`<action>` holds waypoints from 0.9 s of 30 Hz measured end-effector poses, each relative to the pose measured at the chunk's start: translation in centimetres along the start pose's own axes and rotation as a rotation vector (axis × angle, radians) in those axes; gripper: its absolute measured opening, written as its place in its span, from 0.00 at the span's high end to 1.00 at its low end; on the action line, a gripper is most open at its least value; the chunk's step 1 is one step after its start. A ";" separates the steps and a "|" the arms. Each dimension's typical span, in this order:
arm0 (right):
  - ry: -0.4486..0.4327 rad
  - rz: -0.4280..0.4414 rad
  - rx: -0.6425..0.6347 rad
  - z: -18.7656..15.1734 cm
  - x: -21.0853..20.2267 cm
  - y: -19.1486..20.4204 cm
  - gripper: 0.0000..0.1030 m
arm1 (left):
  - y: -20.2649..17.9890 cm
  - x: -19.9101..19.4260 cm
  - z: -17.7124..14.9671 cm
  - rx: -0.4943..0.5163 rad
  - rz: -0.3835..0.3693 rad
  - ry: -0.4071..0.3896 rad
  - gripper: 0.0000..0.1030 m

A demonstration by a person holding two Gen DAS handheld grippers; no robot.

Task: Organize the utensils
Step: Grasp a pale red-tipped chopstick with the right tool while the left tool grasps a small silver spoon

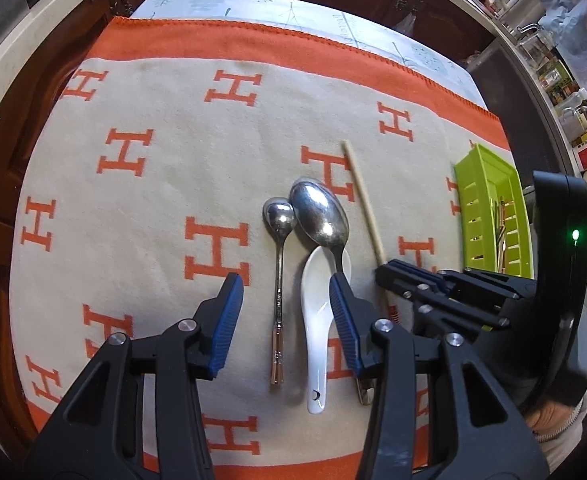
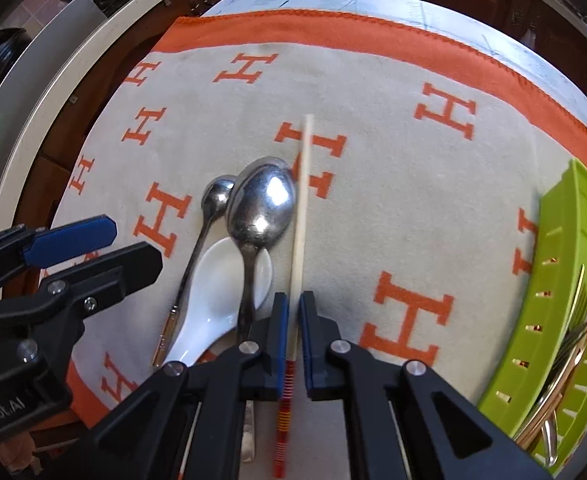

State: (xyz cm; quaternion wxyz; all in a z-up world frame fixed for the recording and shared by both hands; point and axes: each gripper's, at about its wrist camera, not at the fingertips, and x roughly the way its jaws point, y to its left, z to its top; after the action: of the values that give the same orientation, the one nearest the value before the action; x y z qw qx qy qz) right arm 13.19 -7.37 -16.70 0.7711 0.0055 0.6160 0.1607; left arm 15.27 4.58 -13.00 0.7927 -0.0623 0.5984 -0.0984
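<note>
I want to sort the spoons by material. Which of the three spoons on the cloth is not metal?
The white ceramic spoon. The small spoon and big spoon are shiny metal; the big one's handle lies across it.

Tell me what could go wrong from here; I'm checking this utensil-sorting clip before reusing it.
1. The right gripper has its jaws closed on the thin chopstick near its striped end, so the long free end may swing or slip on lifting.
2. The left gripper straddles the small metal spoon and white ceramic spoon, while the large metal spoon lies across the ceramic one, so closing could catch two or drag it.
</note>
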 end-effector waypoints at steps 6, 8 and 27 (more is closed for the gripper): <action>-0.016 0.053 0.155 -0.9 -0.7 -3.8 0.95 | 0.5 0.6 0.1 -0.024 -0.003 0.022 0.63; -0.020 0.070 0.204 -1.5 -0.9 -4.9 0.95 | 0.9 1.1 0.2 -0.036 0.014 0.034 0.64; -0.042 0.107 0.265 -3.9 -1.6 -6.4 0.95 | -2.7 5.4 -1.3 0.164 0.262 0.116 0.70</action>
State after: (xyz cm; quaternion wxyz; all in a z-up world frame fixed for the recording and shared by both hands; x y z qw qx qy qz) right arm 10.75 -14.58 -17.44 0.7668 0.1432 0.6143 0.1187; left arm 15.18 0.78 -17.82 0.7653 0.0870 0.6361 -0.0461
